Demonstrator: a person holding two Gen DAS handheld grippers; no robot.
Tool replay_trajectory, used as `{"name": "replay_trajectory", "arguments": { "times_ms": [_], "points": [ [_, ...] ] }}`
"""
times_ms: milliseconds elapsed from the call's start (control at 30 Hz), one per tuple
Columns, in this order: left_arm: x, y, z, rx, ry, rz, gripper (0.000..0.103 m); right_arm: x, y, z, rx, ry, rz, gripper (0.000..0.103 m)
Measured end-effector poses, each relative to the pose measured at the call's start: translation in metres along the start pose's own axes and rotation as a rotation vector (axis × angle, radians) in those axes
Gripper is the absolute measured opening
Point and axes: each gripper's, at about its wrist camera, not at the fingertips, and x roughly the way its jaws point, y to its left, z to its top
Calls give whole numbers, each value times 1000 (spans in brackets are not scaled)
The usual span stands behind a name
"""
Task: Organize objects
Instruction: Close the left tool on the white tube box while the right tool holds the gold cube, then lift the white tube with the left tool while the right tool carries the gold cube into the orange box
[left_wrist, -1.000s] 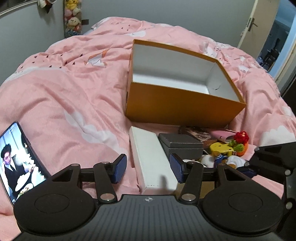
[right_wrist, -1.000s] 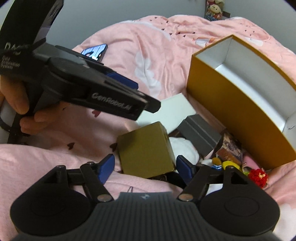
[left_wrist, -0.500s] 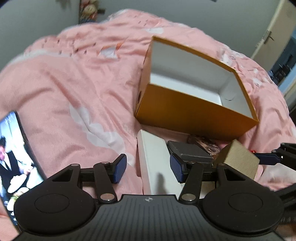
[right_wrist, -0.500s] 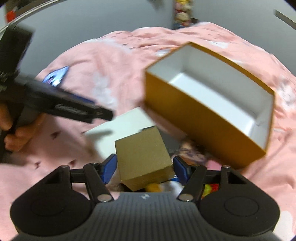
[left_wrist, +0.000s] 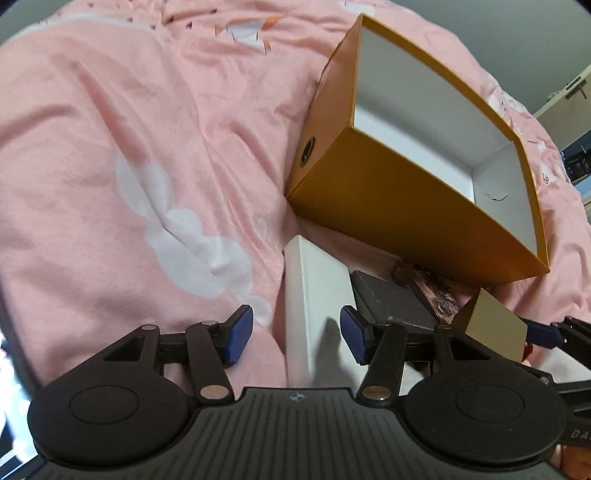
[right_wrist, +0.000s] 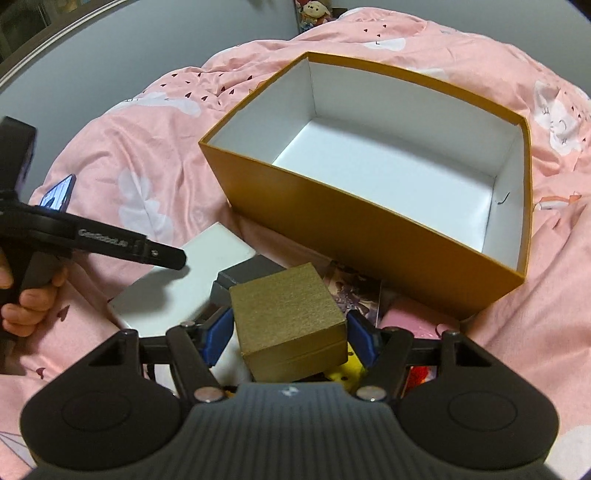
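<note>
My right gripper (right_wrist: 288, 338) is shut on a small gold box (right_wrist: 290, 310) and holds it lifted in front of the open orange box (right_wrist: 354, 229), whose white inside is empty. The gold box also shows at the right of the left wrist view (left_wrist: 491, 325). My left gripper (left_wrist: 297, 334) is open and empty, hovering over the near end of a long white box (left_wrist: 314, 291). The orange box (left_wrist: 406, 206) lies beyond it. A dark grey box (left_wrist: 391, 301) lies beside the white box.
Everything lies on a pink bedspread (left_wrist: 129, 147). A dark picture card (right_wrist: 354, 291), a pink item (right_wrist: 410, 319) and small yellow and red toys (right_wrist: 343, 373) lie under my right gripper. A phone (right_wrist: 57, 194) lies at the left. A door (left_wrist: 565, 99) stands far right.
My right gripper closed on the gold box and lifted it up toward the orange box. My left gripper moved forward and tilted down over the white box, staying open.
</note>
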Motion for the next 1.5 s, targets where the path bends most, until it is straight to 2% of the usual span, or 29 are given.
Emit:
{"name": "replay_trajectory", "arguments": {
  "times_ms": [100, 200, 300, 433, 600, 667, 833, 1000, 1300, 1500],
  "points": [
    [12, -5, -1, 6, 32, 0, 64, 1, -6, 1, 31, -2, -1, 68],
    [22, -8, -5, 9, 63, -29, 68, 2, -12, -1, 58, -13, 8, 68],
    [25, -8, -6, 2, 69, -35, 68, 3, -14, -2, 73, -20, 7, 69],
    [24, -7, -7, -18, 71, -66, 55, 9, -12, -7, 54, -25, -21, 71],
    [21, -10, -12, -45, 46, -56, 54, 13, -9, -13, 20, -37, -57, 73],
    [19, -9, -13, -65, 27, -56, 49, 14, -10, -13, 24, -39, -60, 72],
    [1, -10, -18, -55, -58, -45, 34, 9, -12, -15, 43, -49, -59, 72],
    [-21, -19, -22, -18, -155, -18, 32, -1, -11, -12, 51, -79, -53, 72],
    [-85, -49, -16, 111, -410, 8, 31, -36, -2, 11, 2, -177, 3, 71],
    [-104, -75, 5, 188, -493, -16, 31, -61, -2, 41, -37, -259, 9, 71]
  ]
}}
